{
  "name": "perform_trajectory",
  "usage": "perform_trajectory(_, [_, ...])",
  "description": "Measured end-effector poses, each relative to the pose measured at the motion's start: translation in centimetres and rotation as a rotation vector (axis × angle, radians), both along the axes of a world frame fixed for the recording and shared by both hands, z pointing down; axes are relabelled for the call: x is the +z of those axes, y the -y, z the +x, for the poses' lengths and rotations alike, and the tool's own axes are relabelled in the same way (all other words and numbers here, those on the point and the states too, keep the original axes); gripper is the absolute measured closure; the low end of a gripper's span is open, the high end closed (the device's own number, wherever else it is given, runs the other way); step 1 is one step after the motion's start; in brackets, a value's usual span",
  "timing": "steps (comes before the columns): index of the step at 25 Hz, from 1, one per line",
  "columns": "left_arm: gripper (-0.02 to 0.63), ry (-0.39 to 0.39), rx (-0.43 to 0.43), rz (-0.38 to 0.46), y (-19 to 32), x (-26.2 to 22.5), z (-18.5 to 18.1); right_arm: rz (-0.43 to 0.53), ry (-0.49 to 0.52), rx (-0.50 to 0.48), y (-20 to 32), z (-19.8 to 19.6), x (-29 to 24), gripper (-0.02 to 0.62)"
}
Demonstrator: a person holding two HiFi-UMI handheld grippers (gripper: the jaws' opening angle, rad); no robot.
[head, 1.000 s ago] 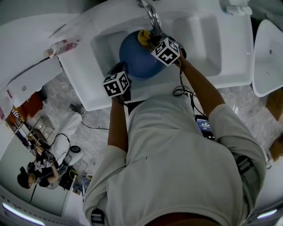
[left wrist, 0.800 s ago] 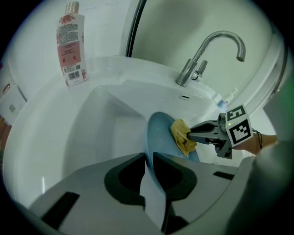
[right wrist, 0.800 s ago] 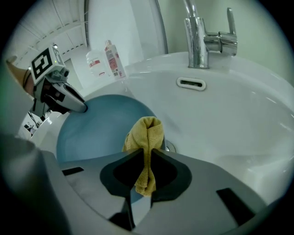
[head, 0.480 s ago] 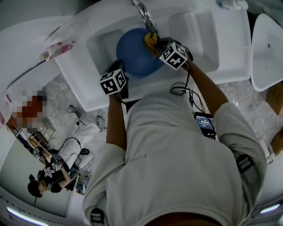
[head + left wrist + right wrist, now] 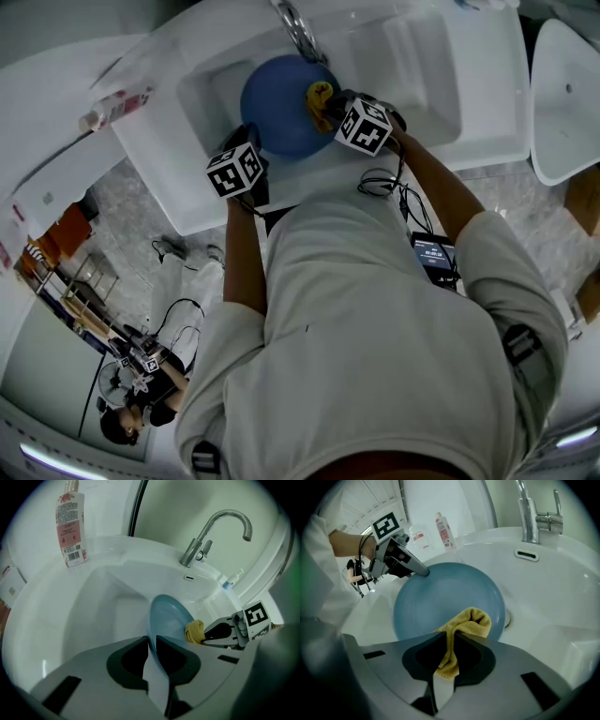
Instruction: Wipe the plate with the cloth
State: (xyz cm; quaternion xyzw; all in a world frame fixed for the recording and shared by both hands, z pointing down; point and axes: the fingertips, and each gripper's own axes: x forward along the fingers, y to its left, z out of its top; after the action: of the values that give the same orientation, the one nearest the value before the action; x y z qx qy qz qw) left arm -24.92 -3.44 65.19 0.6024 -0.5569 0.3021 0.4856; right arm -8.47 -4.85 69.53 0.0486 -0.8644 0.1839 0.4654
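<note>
Left gripper [image 5: 152,641] is closed on the plate [image 5: 169,617] rim, holding the plate on edge inside the sink [image 5: 93,602]. Right gripper [image 5: 451,637] pinches the cloth [image 5: 472,619], which lies against the plate face at 5 o'clock. Wiping is judged under way, with most of the face left.

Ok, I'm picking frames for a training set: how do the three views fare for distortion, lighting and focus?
Head view: fisheye curves the sink edges; dim, even light. Left gripper view: dark vignetted corners, plate rim soft near the jaws, glints on the faucet. Right gripper view: same vignette, cloth blurred close to the lens, no harsh glare.
</note>
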Motion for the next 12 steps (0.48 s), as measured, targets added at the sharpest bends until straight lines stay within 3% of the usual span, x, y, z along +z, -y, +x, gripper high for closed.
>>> perform_trajectory(6, [0.537,0.000,-0.008,-0.004,-0.3,0.0,-0.2,-0.011,0.014,-0.159,-2.5,-1.4,-0.9,0.548])
perform_trajectory(12, [0.537,-0.002,-0.025,-0.008,-0.8,0.1,-0.4,-0.090,0.073,-0.245,-5.7,-3.6,-2.3,0.548])
